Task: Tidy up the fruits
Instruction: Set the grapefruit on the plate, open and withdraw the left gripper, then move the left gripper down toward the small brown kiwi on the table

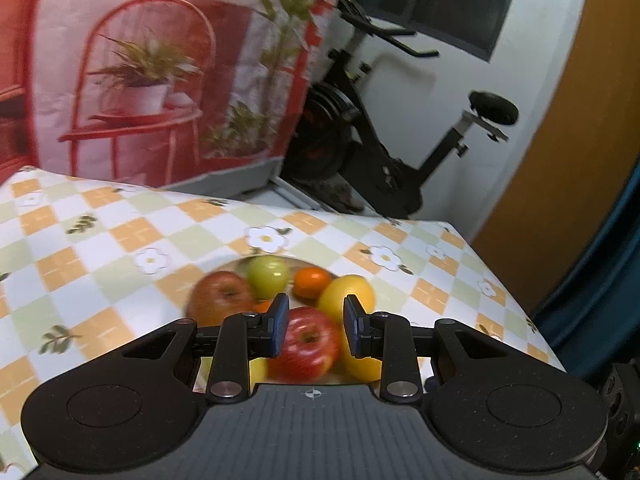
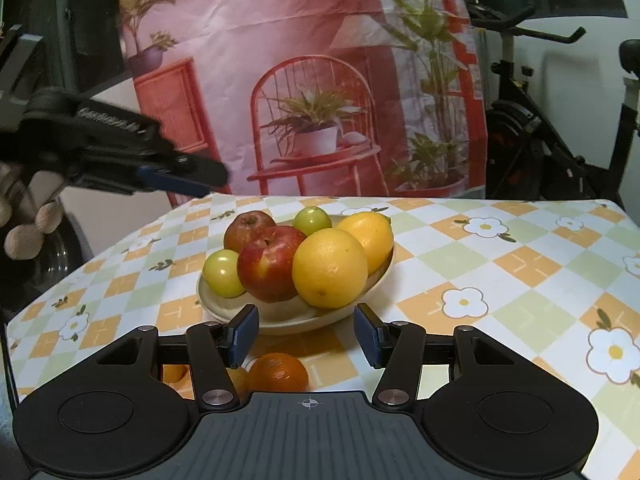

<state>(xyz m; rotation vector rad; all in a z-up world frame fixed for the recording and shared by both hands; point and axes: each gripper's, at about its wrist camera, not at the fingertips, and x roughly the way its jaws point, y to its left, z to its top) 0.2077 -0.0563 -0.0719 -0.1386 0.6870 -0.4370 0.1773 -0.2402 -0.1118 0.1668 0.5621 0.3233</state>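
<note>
Jaws, right gripper (image 2: 308, 334): spread part way, and I see nothing between the pads.
Jaws, left gripper (image 1: 312, 326): drawn in to a narrow slot and pinching nothing. The fruit seen through the slot lies beyond it.
Landmark: the bowl (image 2: 280, 320), a pale shallow dish on the checked tablecloth (image 2: 500, 264).
Bowl contents: heaped. A red apple (image 2: 268, 264) and a large yellow citrus (image 2: 330, 266) sit at the front, with green and duller fruit behind.
Task item: one loose orange (image 2: 278, 372) on the cloth, outside the bowl and just off its near rim, on my side.
Second orange patch: showing through the right gripper's linkage, further left of the bowl's near rim. I cannot tell what it is.
Key relation: the orange lies below the right gripper's jaws and nearer to me than their tips. It sits a little toward the left finger rather than on the centre line.
Long axis: none, since the orange is round. I judge that any wrist roll would serve.
Nearer hand: the right. In the right wrist view the left gripper hangs in the air, up and to the left of the bowl and well apart from the orange.
Judgement on next move: the right gripper should draw back from the bowl and dip so the jaws straddle the orange.
Risk: the full heap leaves little room, so a placed orange may roll off.
</note>
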